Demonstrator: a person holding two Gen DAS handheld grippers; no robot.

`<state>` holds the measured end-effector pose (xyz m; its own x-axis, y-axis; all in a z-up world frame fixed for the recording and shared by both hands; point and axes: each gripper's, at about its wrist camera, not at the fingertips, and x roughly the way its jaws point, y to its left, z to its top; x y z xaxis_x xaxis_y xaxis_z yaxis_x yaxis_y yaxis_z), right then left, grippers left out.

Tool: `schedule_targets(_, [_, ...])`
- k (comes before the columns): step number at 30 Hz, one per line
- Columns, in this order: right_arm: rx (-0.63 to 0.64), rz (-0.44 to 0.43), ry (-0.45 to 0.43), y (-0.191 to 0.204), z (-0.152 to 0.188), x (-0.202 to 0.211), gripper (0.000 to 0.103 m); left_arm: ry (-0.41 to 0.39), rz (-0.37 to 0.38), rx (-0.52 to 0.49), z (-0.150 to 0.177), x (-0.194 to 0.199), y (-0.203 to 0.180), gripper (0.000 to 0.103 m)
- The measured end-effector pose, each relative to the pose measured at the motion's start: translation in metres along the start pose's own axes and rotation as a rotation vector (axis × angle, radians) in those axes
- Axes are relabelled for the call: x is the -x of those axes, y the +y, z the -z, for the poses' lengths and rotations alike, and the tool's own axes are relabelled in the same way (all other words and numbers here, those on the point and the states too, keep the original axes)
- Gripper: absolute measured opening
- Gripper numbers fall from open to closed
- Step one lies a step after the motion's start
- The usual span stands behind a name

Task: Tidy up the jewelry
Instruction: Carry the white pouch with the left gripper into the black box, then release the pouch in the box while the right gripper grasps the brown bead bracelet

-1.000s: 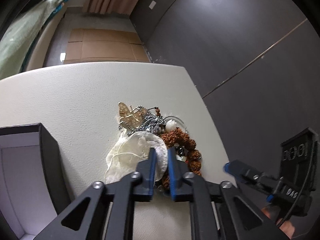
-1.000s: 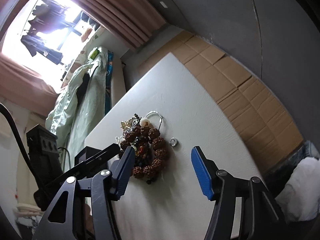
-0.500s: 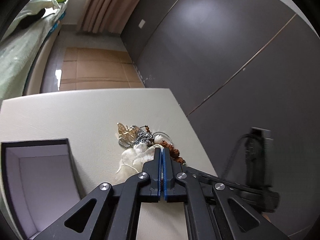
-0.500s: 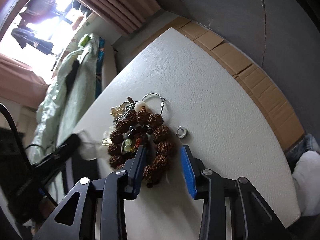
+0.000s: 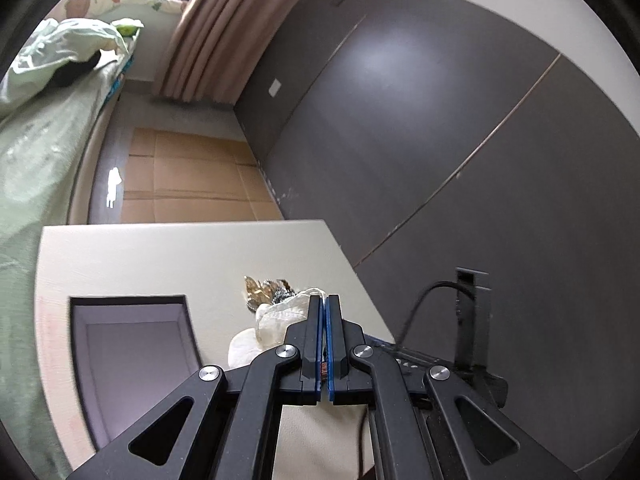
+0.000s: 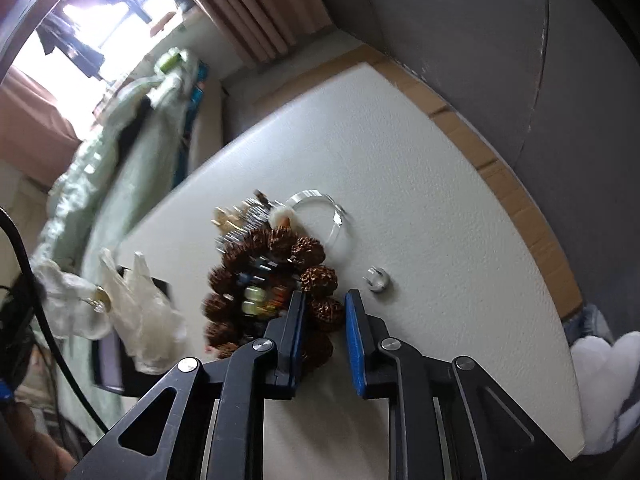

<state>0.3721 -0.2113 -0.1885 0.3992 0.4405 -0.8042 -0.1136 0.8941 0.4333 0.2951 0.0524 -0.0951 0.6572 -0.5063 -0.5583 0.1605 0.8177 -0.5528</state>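
The right gripper has just been closing its jaws around a bead of the brown bead bracelet, pads astride it at the ring's near edge. Best to squeeze only that 1 bead and lift slowly, as smaller pieces lie tangled inside the loop. The left gripper is clamped on a sheer pouch, hanging above the open box. The bracelet lies flat on the counter, its long axis running away from the jaws, with a clear bangle and small ring beyond
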Motion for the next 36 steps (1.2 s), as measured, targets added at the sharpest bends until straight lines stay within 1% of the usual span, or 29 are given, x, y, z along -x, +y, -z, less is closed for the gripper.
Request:
schedule_targets(2, [0.03,-0.032,-0.036,0.008,-0.001,0.012,0.02,-0.021,0.001,-0.001,-0.001,0.011,0.0,0.0])
schedule_targets(7, [0.106,-0.061,-0.079,0.031,-0.001,0.03,0.02,-0.066,-0.008,0.01,-0.004,0.038,0.011,0.0])
schedule_targets(12, [0.163,-0.082,-0.119,0.054,-0.003,0.046,0.02,-0.094,-0.044,0.024,-0.006,0.056,0.026,0.0])
schedule_targets(16, [0.195,-0.104,-0.137,0.071,-0.009,0.052,0.02,-0.101,-0.076,0.043,-0.005,0.06,0.04,0.001])
schedule_targets(18, [0.211,-0.116,-0.148,0.083,-0.012,0.053,0.02,-0.098,-0.107,0.059,-0.005,0.06,0.048,0.001])
schedule_targets(22, [0.247,-0.154,-0.165,0.105,-0.019,0.058,0.02,-0.071,-0.11,0.12,-0.004,0.055,0.066,0.001])
schedule_targets(25, [0.272,-0.186,-0.16,0.119,-0.02,0.056,0.02,-0.024,-0.142,0.149,-0.006,0.048,0.076,0.005])
schedule_targets(26, [0.277,-0.198,-0.155,0.123,-0.02,0.054,0.02,-0.014,-0.151,0.156,-0.005,0.049,0.08,0.015])
schedule_targets(27, [0.279,-0.209,-0.151,0.125,-0.019,0.052,0.02,-0.01,-0.16,0.165,-0.006,0.049,0.083,0.034])
schedule_targets(28, [0.282,-0.229,-0.143,0.129,-0.018,0.049,0.02,-0.018,-0.166,0.171,-0.006,0.051,0.086,0.046])
schedule_targets(29, [0.285,-0.243,-0.139,0.132,-0.016,0.047,0.02,-0.031,-0.171,0.176,-0.006,0.055,0.087,0.067])
schedule_targets(30, [0.291,-0.257,-0.136,0.135,-0.014,0.045,0.02,-0.052,-0.178,0.181,-0.006,0.061,0.089,0.075])
schedule_targets(34, [0.3,-0.308,-0.112,0.143,-0.004,0.038,0.02,-0.094,-0.21,0.191,-0.012,0.08,0.098,0.075])
schedule_targets(36, [0.314,-0.336,-0.097,0.151,0.001,0.034,0.02,-0.109,-0.242,0.198,-0.013,0.088,0.104,0.075])
